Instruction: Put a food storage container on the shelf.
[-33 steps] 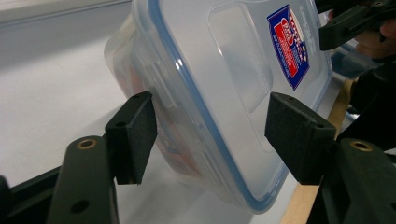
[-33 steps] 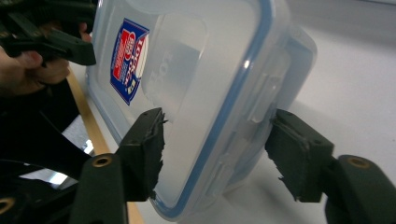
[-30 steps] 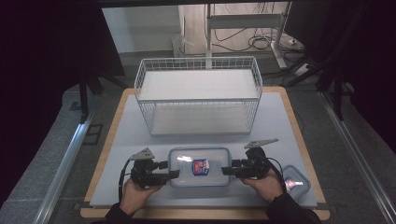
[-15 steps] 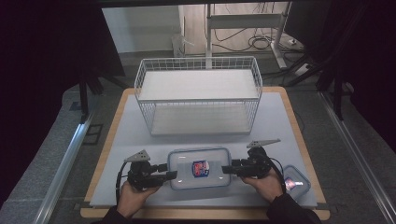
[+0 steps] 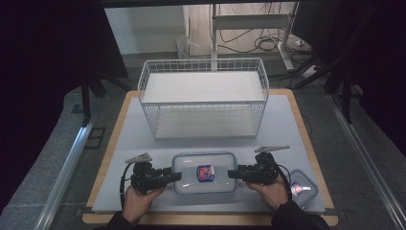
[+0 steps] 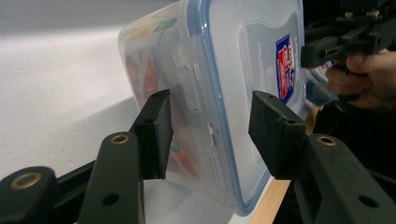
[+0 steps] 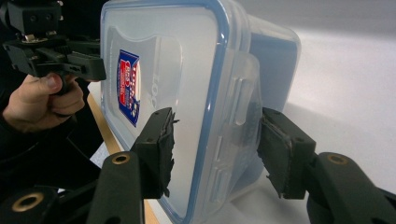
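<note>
The clear lidded box (image 5: 205, 172) sat at the near edge of the white mat (image 5: 143, 139), and everything else is placed from it. The left gripper (image 5: 165, 176) stood at its left end, jaws spread around the side latch and just closing, one pad looking to touch the wall; the right gripper (image 5: 238, 173) bracketed the right-end latch likewise. Stiff, smooth plastic, probably light (colourful contents showed through, unidentifiable), best taken at both ends. Just right of it lay a smaller lidded tub (image 5: 301, 187); well beyond it stood a wire basket (image 5: 203, 98), apparently holding nothing.
</note>
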Demonstrator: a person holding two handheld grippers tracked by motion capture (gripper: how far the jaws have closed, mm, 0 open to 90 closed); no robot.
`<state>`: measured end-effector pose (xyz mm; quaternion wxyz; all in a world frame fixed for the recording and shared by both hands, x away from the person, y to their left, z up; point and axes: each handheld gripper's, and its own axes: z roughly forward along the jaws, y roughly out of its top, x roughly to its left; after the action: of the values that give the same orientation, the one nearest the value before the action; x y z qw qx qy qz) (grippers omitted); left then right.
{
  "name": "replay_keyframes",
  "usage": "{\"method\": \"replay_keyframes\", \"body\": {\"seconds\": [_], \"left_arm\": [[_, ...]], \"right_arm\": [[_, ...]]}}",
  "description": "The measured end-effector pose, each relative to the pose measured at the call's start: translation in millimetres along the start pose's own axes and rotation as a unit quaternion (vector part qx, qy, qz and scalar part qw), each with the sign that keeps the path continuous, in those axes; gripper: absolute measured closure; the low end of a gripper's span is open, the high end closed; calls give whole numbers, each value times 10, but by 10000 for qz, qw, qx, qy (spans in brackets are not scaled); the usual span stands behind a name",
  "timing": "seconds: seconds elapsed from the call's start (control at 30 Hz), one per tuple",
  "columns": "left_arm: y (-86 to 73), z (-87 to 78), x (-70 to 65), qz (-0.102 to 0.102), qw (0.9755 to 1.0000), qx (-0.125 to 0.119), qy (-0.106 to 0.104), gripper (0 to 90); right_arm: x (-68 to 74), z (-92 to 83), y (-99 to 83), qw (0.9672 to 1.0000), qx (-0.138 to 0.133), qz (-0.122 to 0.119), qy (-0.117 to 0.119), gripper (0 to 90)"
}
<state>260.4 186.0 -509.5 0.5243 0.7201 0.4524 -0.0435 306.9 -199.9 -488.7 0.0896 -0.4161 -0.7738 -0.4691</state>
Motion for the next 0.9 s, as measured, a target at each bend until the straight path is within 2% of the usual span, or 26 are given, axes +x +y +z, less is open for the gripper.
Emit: {"method": "replay_keyframes", "body": {"seconds": [0.07, 0.23, 0.3, 0.43, 0.63, 0.9], "left_arm": [[15, -1, 7, -1, 10000, -20, -3, 520], [59, 4, -5, 30, 10000, -50, -28, 521], [78, -2, -16, 65, 10000, -64, -35, 521], [179, -51, -76, 260, 9995, -186, -19, 520], [268, -84, -91, 322, 9992, -223, -17, 520], [552, -159, -147, 494, 9984, -255, 27, 520]], "right_arm": [[15, -21, 3, 9999, -117, -21, -20, 501], [32, -57, 21, 9997, -206, -62, -67, 501], [33, -61, 25, 9997, -230, -62, -64, 501], [85, -133, 98, 9992, -358, -174, -62, 501], [116, -177, 184, 9987, -451, -248, -35, 505], [168, -257, 393, 9977, -599, -310, -46, 505]]}}
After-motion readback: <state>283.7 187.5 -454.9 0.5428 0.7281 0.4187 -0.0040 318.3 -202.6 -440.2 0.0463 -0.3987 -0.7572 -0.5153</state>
